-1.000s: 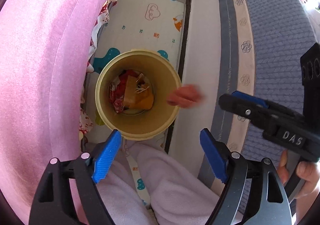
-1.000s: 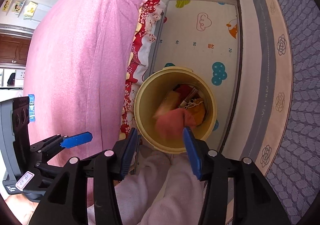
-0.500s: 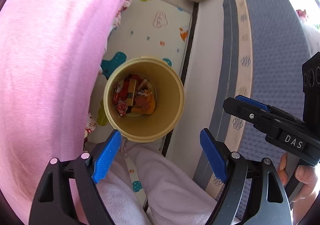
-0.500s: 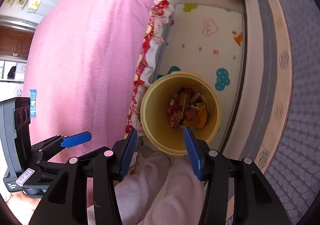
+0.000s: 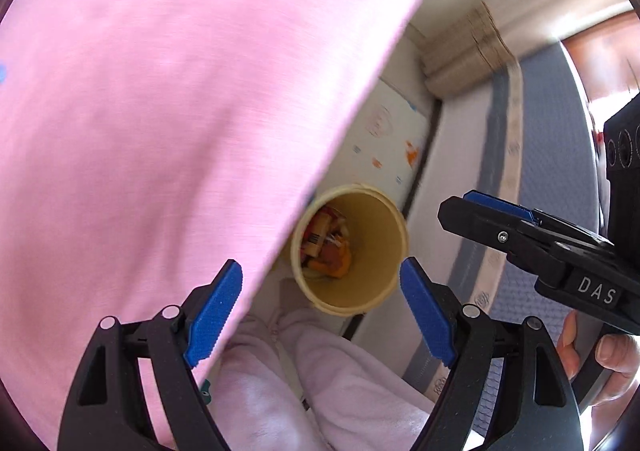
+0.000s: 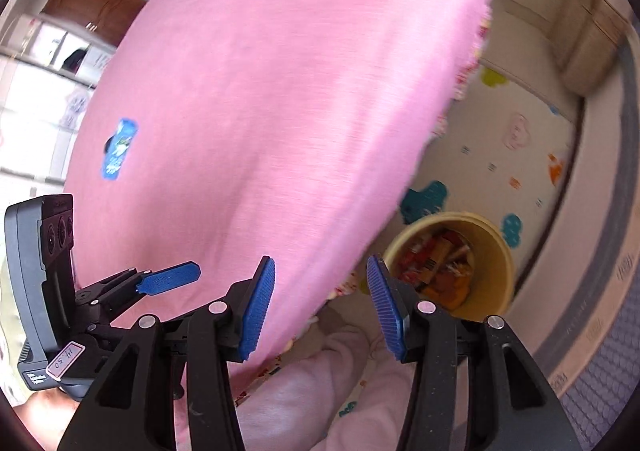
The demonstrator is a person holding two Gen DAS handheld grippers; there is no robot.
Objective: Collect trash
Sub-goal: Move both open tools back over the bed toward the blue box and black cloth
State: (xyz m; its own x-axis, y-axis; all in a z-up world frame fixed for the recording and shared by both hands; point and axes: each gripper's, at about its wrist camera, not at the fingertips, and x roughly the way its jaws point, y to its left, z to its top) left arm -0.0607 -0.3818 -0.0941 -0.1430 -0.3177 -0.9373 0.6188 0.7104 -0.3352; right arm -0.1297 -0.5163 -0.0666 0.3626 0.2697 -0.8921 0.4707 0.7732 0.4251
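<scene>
A yellow bin (image 5: 352,251) stood on the floor on a patterned play mat (image 6: 516,155), close beside a bed covered in a pink sheet (image 6: 280,123). From the left wrist camera the sheet's edge hid part of the bin's rim. Inside, at the bottom, lay a heap of trash (image 6: 438,271): red, orange and yellow wrappers, one seemingly printed with a barcode, though blur made the pieces hard to tell apart. The bin's upper walls were bare.

The left gripper (image 5: 320,311) hung above the bin with its blue-padded jaws spread wide and nothing between them. The right gripper (image 6: 320,307) was likewise released, jaws apart and holding nothing, with the bin just to its right in its own view. Each gripper showed at the edge of the other's camera.

A blue packet (image 6: 119,149) lay on the pink sheet, well away from the bin. Below the grippers were the person's legs in pale pink fleece (image 5: 340,383). A grey rug (image 5: 552,155) ran beside the mat.
</scene>
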